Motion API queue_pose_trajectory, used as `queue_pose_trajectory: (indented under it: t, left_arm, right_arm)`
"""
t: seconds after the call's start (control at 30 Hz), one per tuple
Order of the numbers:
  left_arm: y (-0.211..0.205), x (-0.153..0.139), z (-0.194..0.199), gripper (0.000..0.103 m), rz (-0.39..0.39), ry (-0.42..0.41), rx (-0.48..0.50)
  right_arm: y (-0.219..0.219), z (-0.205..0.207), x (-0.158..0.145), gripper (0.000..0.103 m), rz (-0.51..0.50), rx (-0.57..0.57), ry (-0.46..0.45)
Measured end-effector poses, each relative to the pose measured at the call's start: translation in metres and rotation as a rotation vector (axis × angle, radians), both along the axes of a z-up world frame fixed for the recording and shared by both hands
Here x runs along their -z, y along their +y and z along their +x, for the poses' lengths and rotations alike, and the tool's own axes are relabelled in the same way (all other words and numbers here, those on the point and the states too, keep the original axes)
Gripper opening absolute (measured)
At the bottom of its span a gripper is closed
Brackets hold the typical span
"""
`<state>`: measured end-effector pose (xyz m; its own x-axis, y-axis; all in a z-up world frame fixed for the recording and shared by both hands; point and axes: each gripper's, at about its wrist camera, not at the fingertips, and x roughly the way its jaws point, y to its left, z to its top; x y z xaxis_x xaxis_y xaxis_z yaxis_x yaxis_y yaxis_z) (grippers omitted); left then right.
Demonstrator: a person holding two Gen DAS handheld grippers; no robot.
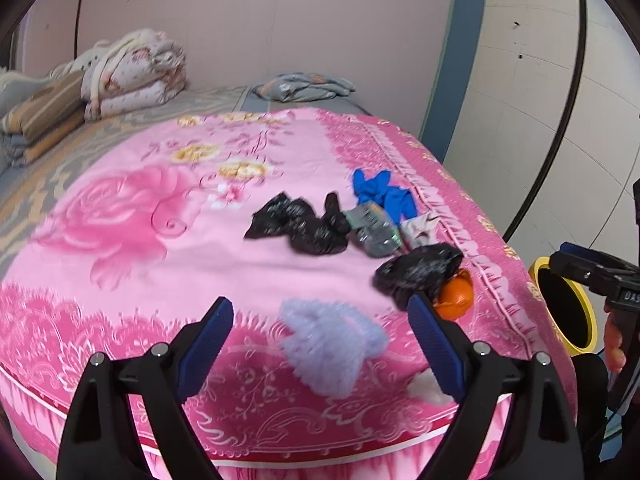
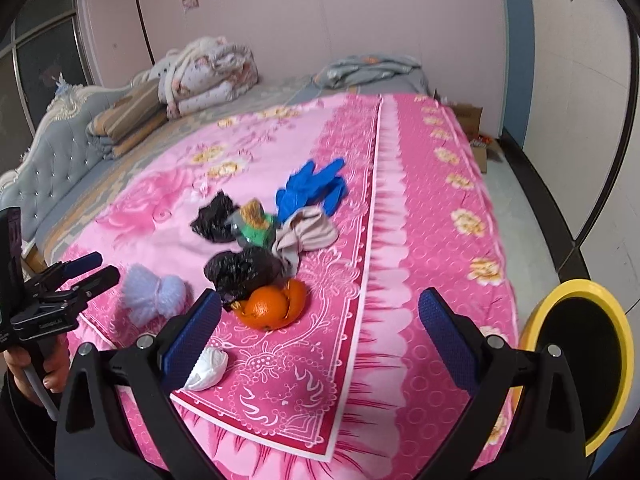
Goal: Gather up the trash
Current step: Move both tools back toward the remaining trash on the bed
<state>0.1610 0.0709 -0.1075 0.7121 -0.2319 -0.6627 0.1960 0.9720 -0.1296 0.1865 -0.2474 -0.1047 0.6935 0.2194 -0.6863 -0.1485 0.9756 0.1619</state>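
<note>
Trash pile is lying on bed near yellow bin; you are holding left gripper and right gripper fingers released, nothing between them, ready for picking.

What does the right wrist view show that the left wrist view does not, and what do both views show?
Only the right wrist view shows the grey tufted headboard, the dark window and the brown cardboard box on the floor.

Only the left wrist view shows nothing of its own that I can name; the small white crumpled tissue is half hidden there behind the left gripper's finger.

Both show the pink flowered blanket, the blue rubber glove, the orange peel, the fluffy lilac tuft, the yellow round bin, and both grippers open: left gripper, right gripper.
</note>
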Motion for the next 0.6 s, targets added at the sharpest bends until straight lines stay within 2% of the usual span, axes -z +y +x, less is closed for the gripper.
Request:
queue_pose_trajectory:
  t: [0.2, 0.33, 0.6]
  left_arm:
    - [0.008, 0.022, -0.001, 0.086, 0.0, 0.023, 0.018]
    - [0.01, 0.034, 0.003, 0.085, -0.009, 0.047, 0.026]
    - [0.011, 0.048, 0.013, 0.085, -0.026, 0.072, 0.032]
  right_arm:
    - [0.018, 0.016, 0.025, 0.095, -0.022, -0.058, 0.057]
    - [0.023, 0.029, 0.039, 0.095, -0.001, -0.071, 0.108]
    - [0.035, 0.043, 0.054, 0.094, -0.001, -0.103, 0.15]
